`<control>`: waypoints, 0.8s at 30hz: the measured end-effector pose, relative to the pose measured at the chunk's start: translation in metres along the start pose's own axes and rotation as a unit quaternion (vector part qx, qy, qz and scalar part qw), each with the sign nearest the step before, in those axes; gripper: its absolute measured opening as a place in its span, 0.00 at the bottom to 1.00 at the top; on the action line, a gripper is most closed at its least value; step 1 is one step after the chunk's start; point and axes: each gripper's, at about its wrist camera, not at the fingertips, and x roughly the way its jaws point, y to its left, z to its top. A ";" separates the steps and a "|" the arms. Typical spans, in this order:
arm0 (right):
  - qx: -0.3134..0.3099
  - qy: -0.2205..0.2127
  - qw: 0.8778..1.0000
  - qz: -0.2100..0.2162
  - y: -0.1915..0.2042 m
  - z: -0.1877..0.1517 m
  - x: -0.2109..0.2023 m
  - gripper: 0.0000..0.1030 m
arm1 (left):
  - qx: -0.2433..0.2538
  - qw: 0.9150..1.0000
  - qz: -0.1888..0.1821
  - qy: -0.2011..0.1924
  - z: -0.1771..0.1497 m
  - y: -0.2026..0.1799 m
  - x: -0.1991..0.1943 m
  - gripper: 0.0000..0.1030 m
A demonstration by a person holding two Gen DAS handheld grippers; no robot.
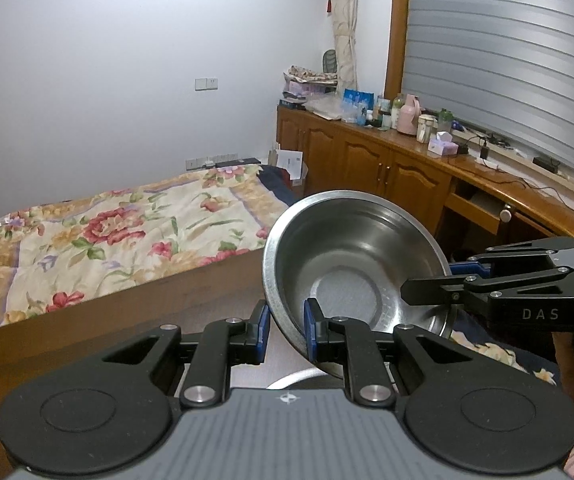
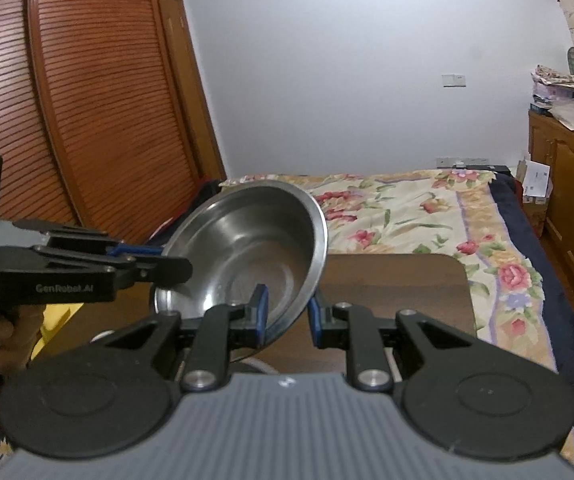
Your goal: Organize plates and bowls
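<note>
A steel bowl [image 1: 351,264] is held tilted in the air above a dark wooden table [image 1: 223,308]. My left gripper [image 1: 287,330] has its pads either side of the bowl's near rim, with a visible gap. My right gripper [image 1: 439,284] comes in from the right and straddles the opposite rim. In the right wrist view the same bowl [image 2: 251,256] sits between my right gripper's [image 2: 287,316] pads, also with a gap, and my left gripper [image 2: 167,260] holds its left edge. Part of another steel dish [image 1: 303,378] shows under the bowl.
A bed with a floral quilt [image 1: 127,232] lies beyond the table. A wooden cabinet [image 1: 387,164] with bottles and boxes runs along the right wall. A louvred wardrobe [image 2: 67,112] stands to the left. The table's far corner [image 2: 447,268] is rounded.
</note>
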 end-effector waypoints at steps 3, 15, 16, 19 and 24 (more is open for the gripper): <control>0.001 0.006 1.000 0.006 0.004 -0.007 0.000 0.22 | -0.006 1.000 -0.002 0.001 -0.009 0.001 -0.004 0.20; 0.023 0.031 0.999 0.026 0.015 -0.041 0.000 0.22 | -0.030 0.999 -0.006 0.009 -0.050 -0.002 -0.008 0.20; 0.024 0.033 0.999 0.027 0.016 -0.043 0.000 0.22 | -0.032 0.999 -0.008 0.010 -0.052 -0.002 -0.008 0.20; 0.034 0.039 0.998 0.030 0.016 -0.050 0.002 0.22 | -0.041 0.999 -0.009 0.015 -0.060 0.000 -0.006 0.20; 0.041 0.048 0.998 0.030 0.019 -0.061 0.005 0.22 | -0.044 0.999 -0.005 0.024 -0.075 -0.002 -0.005 0.20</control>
